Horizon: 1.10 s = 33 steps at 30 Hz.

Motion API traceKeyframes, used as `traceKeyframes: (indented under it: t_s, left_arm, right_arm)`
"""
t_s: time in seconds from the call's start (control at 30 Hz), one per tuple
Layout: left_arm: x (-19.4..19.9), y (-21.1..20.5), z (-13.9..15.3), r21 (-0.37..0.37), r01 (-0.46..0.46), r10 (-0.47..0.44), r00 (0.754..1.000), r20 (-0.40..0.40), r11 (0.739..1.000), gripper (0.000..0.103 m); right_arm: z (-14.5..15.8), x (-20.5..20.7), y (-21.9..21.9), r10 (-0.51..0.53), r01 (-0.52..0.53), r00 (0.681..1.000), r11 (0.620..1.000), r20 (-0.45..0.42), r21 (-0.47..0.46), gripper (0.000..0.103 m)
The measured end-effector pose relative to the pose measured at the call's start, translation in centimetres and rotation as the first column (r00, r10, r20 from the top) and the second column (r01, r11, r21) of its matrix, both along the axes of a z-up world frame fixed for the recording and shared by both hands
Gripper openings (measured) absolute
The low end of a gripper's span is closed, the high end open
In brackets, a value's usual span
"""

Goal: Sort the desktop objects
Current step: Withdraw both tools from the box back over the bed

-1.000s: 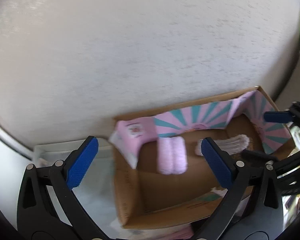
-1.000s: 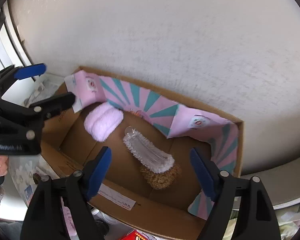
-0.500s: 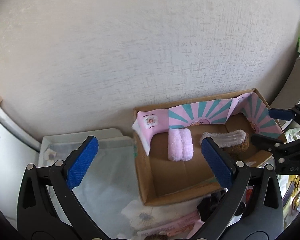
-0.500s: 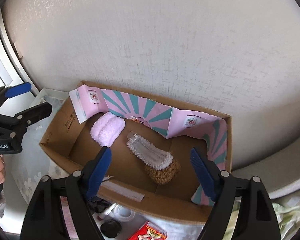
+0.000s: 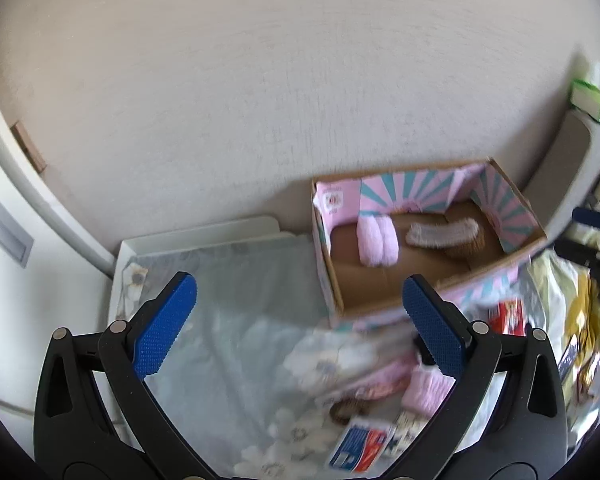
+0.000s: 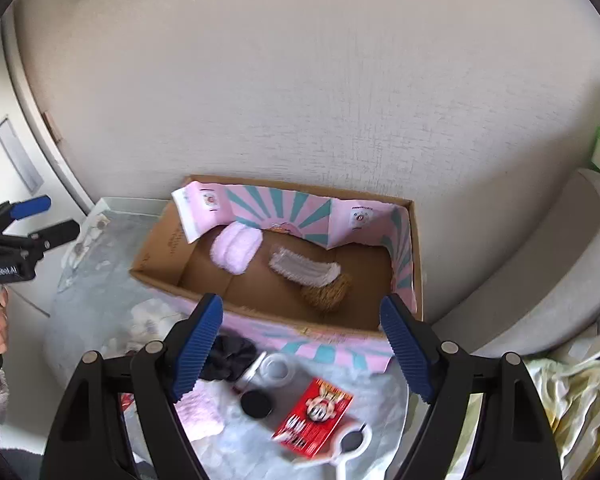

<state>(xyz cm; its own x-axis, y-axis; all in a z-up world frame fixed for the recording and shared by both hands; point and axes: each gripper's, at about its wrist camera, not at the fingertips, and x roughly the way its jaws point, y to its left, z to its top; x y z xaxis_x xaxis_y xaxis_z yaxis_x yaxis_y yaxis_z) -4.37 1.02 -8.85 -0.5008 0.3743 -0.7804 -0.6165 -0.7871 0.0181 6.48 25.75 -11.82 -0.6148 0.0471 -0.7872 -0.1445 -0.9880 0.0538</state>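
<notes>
A cardboard box (image 6: 417, 256) with pink and teal lining stands against the wall; it also shows in the left wrist view (image 5: 518, 200). In it lie a pink fluffy roll (image 6: 237, 249), a white fuzzy slipper-like piece (image 6: 304, 269) and a brown fuzzy piece (image 6: 327, 293). My right gripper (image 6: 302, 350) is open and empty, above loose items in front of the box: a red packet (image 6: 314, 416), a tape roll (image 6: 277, 369), a black cap (image 6: 255, 403), a dark cloth (image 6: 230, 358). My left gripper (image 5: 300, 326) is open and empty, left of the box.
A table with clear floral cover (image 5: 236, 292) carries a pink fluffy item (image 5: 426, 394), a blue-red card (image 5: 360, 442) and a brown ring (image 5: 346, 408). A grey chair back (image 6: 560, 264) stands right of the box. A white ring tool (image 6: 352, 442) lies near the red packet.
Both grippers have pulled back and up from the box, so it looks smaller and the loose items in front of it have come into view. Both stay open.
</notes>
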Motion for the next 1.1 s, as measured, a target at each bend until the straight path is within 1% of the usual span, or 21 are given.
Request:
traceKeyframes:
  t_s: [0.1,0.3,0.4,0.53,0.67,0.93,1.1]
  left_arm:
    - [1.6,-1.3,-1.1,-0.02,0.045,-0.044,0.999,0.01,0.999,0.103]
    - [4.6,-3.2,-4.1,-0.052,0.118,-0.116,0.992,0.046,0.992,0.103]
    - [5.8,-4.0,-5.7,-0.05,0.141,-0.136,0.987,0.087,0.989,0.103]
    - [7.2,-4.5,-7.9,-0.064,0.155,-0.146,0.981,0.131,0.986,0.103]
    - [8.4,-4.7,-9.4,-0.061,0.184,-0.173,0.973,0.155,0.981,0.103]
    - [10.0,-4.7,-13.2,-0.095,0.229,-0.206,0.957,0.206,0.969,0.103]
    - [10.6,-4.7,-15.8,-0.115,0.234,-0.2,0.948,0.249,0.965,0.103]
  right_arm:
    - [-0.1,1.8,-1.2,0.004,-0.004,1.0,1.0,0.002,0.005,0.078]
    - [-1.8,4.2,-4.1,0.057,-0.058,0.998,0.998,0.031,0.025,0.078]
    - [-2.7,5.0,-5.1,0.072,-0.071,0.996,0.997,0.049,-0.008,0.078]
    - [-3.6,5.7,-6.0,0.08,-0.078,0.995,0.996,0.051,-0.049,0.078]
    - [-4.7,5.8,-6.6,0.087,-0.081,0.994,0.993,0.064,-0.085,0.078]
    - [-6.8,5.8,-7.5,0.099,-0.086,0.99,0.988,0.098,-0.128,0.078]
    - [-9.2,6.1,-8.1,0.121,-0.101,0.982,0.985,0.142,-0.137,0.078]
